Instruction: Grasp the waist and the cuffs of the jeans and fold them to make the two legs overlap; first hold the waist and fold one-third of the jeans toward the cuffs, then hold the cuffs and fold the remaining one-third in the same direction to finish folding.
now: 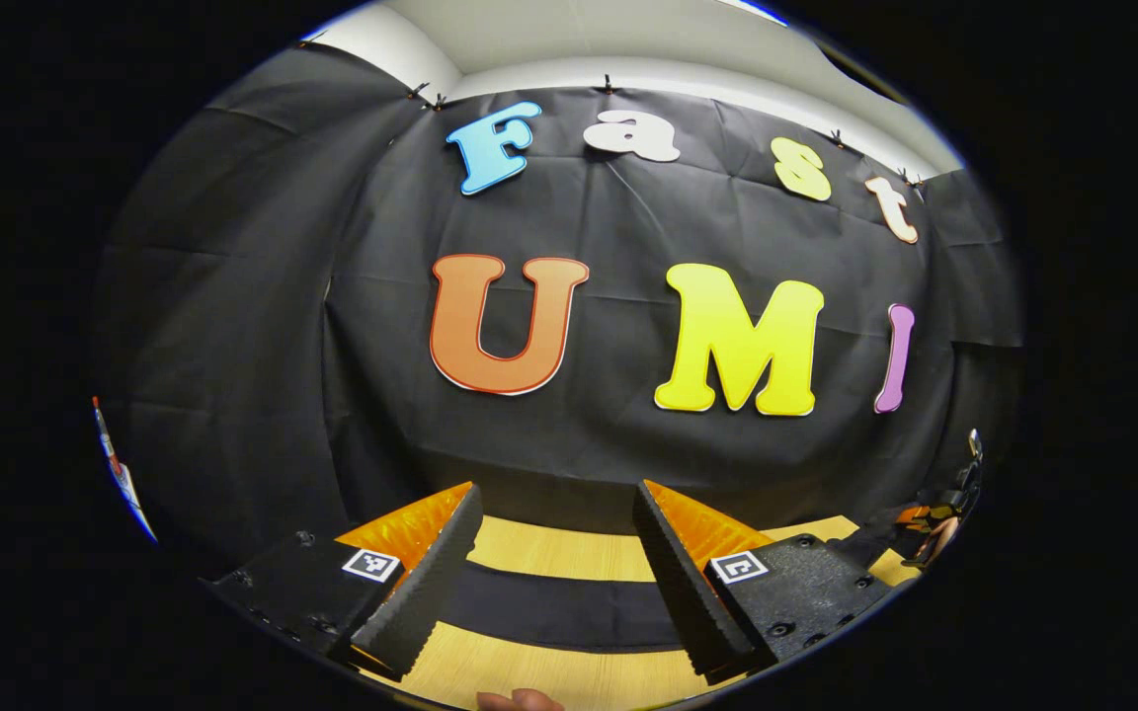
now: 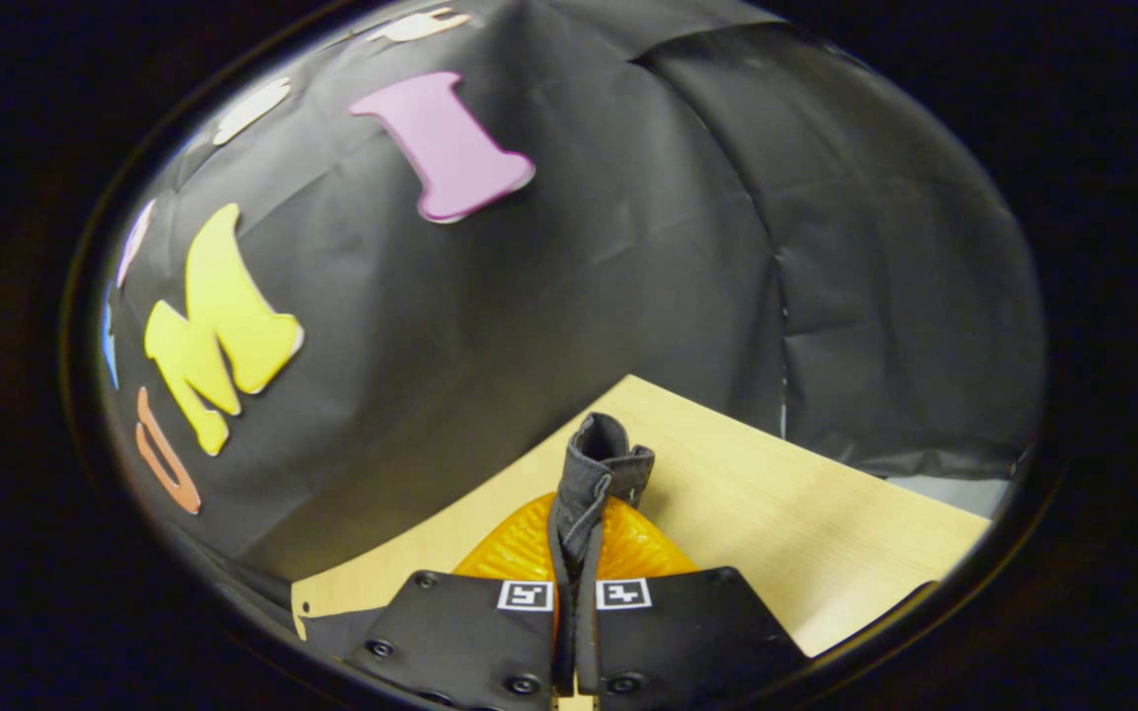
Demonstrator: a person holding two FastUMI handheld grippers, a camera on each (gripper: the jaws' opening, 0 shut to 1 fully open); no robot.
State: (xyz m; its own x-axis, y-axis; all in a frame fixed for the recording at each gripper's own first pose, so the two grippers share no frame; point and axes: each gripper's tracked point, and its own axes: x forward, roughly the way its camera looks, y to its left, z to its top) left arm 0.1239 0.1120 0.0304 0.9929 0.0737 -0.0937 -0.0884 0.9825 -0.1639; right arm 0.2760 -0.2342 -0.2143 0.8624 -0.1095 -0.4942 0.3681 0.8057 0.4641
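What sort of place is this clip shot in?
Likely a staged recording booth, not a home: black cloth wall clipped up as a backdrop, a bare wooden table, and dark jeans pinched for folding.

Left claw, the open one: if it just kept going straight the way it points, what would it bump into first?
Probably the booth's black cloth wall. The left claw is open and aimed above the wooden table, over a dark strip of jeans lying low between its fingers. Depth is hard to judge, but nothing else seems to stand in that line.
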